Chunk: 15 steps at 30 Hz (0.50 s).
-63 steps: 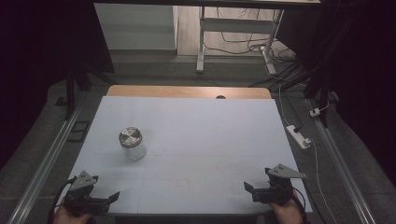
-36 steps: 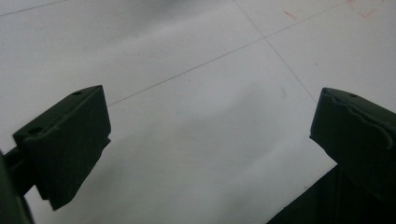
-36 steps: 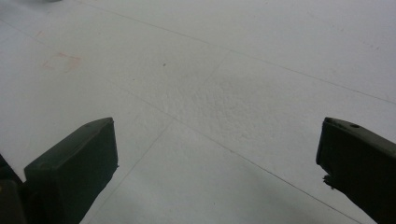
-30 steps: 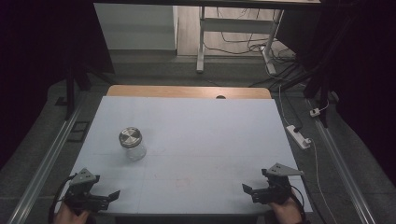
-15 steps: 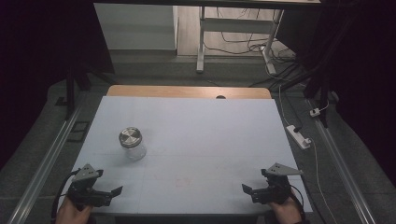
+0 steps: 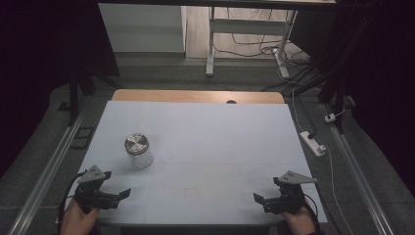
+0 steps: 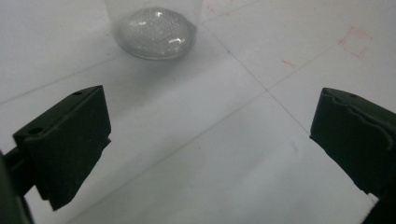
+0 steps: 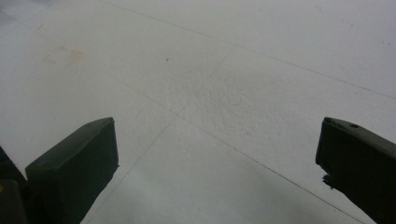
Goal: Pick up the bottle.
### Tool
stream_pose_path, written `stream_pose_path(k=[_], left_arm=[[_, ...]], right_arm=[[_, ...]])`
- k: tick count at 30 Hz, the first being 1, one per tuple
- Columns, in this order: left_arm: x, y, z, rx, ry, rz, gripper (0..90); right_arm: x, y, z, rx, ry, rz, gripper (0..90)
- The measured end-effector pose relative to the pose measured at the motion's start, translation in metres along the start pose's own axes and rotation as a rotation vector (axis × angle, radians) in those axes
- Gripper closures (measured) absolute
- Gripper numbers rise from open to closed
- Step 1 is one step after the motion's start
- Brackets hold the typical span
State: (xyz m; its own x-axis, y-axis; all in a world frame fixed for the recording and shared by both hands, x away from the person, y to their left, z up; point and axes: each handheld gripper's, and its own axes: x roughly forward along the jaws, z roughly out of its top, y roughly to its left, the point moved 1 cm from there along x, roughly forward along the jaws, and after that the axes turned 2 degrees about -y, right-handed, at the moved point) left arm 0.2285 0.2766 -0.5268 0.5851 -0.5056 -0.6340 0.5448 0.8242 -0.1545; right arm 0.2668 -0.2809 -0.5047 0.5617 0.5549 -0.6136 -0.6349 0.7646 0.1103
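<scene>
A small clear glass jar (image 6: 137,150) with a silver metal lid stands upright on the left half of the white table (image 6: 205,142). In the left gripper view the jar's base (image 7: 154,30) sits just beyond the jaws. My left gripper (image 6: 120,195) is held low near the front left corner, a little in front of the jar, open and holding nothing. At the front right corner my right gripper (image 6: 259,199) is also open, with only bare tabletop (image 8: 224,93) between its jaws.
A faint red square mark (image 6: 190,191) lies on the table between the two grippers. A white power strip (image 6: 313,143) rests on the floor right of the table. A wooden strip (image 6: 195,96) runs along the table's far edge, with desk legs and cables beyond.
The left gripper has shifted slightly right and toward the jar. The right gripper has barely moved. The jar stays in place.
</scene>
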Motion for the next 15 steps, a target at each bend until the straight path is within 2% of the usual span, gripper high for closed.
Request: stream_pose_path(k=[4,14,15], left_arm=[[0.004,0.004,0.005,0.012,-0.009,0.015,0.0],[0.012,0.012,0.014,-0.017,-0.01,0.027,0.0],[0.014,0.014,0.016,-0.009,-0.008,0.035,0.0]], right_arm=[[0.0,0.001,0.0,0.0,0.001,0.002,0.0],[0.001,0.001,0.0,-0.001,0.006,0.001,0.0],[0.001,0.001,0.0,-0.001,0.007,0.0,0.0]])
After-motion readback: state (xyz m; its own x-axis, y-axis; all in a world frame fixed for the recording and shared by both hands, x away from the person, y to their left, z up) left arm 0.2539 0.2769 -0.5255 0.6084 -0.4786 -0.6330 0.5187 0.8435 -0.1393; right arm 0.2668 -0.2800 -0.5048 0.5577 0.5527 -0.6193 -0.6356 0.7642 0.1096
